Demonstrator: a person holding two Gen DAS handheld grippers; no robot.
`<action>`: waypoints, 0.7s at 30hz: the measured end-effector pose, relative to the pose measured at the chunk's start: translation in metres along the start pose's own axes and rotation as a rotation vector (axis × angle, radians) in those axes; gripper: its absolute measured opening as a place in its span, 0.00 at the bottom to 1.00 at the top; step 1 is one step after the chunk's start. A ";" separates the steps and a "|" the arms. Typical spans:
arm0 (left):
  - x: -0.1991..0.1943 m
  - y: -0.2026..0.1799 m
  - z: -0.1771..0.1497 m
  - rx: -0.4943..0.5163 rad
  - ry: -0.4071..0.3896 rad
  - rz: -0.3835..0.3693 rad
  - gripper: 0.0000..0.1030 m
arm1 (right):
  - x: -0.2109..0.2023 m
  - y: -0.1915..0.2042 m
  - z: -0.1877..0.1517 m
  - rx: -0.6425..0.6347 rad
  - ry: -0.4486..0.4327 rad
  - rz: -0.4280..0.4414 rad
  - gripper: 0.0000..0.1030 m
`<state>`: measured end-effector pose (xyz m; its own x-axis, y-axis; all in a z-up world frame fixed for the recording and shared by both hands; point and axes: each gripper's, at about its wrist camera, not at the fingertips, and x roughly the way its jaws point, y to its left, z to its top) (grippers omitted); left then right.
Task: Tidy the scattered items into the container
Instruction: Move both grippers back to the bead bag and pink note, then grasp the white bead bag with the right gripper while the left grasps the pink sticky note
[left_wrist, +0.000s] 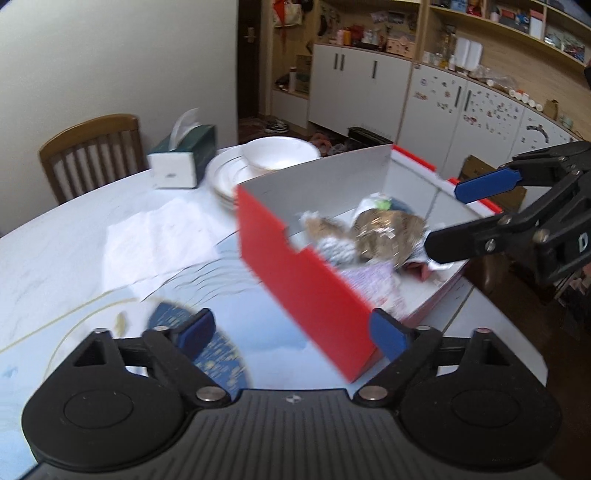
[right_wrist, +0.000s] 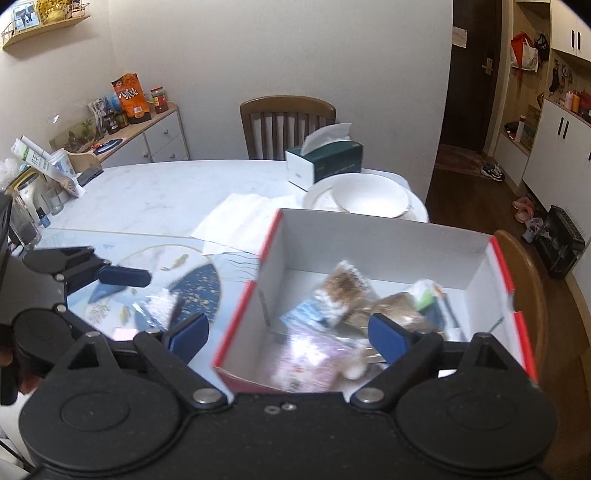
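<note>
A red cardboard box (left_wrist: 295, 273) with a white inside stands on the marble table; it also shows in the right wrist view (right_wrist: 384, 243). Several snack packets (left_wrist: 384, 232) lie inside it (right_wrist: 347, 291). My left gripper (left_wrist: 295, 332) is open and empty, low over the table beside the box's near corner. My right gripper (right_wrist: 288, 336) is open and empty above the box's near wall; it shows at the right of the left wrist view (left_wrist: 443, 218). One small packet (right_wrist: 162, 306) lies on the blue mat left of the box.
A blue patterned mat (left_wrist: 218, 354) lies under the left gripper. White paper (left_wrist: 155, 243), stacked white plates and a bowl (right_wrist: 365, 199) and a green tissue box (right_wrist: 325, 158) stand behind the box. A wooden chair (right_wrist: 288, 122) is at the far side. Bottles crowd the table's left end (right_wrist: 33, 192).
</note>
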<state>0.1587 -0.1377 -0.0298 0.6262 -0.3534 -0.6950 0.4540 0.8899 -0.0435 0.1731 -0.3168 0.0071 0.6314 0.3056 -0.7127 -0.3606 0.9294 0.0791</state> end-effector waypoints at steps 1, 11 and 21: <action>-0.004 0.006 -0.005 -0.003 -0.002 0.009 0.98 | 0.002 0.006 0.001 0.003 -0.001 -0.001 0.90; -0.018 0.056 -0.056 -0.084 0.051 0.111 0.98 | 0.038 0.076 0.013 0.009 -0.007 -0.005 0.90; -0.010 0.069 -0.092 -0.168 0.108 0.178 0.98 | 0.093 0.118 0.012 0.000 0.030 -0.031 0.90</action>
<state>0.1254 -0.0464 -0.0915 0.6116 -0.1618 -0.7744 0.2249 0.9740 -0.0260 0.1973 -0.1764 -0.0416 0.6212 0.2705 -0.7355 -0.3410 0.9383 0.0571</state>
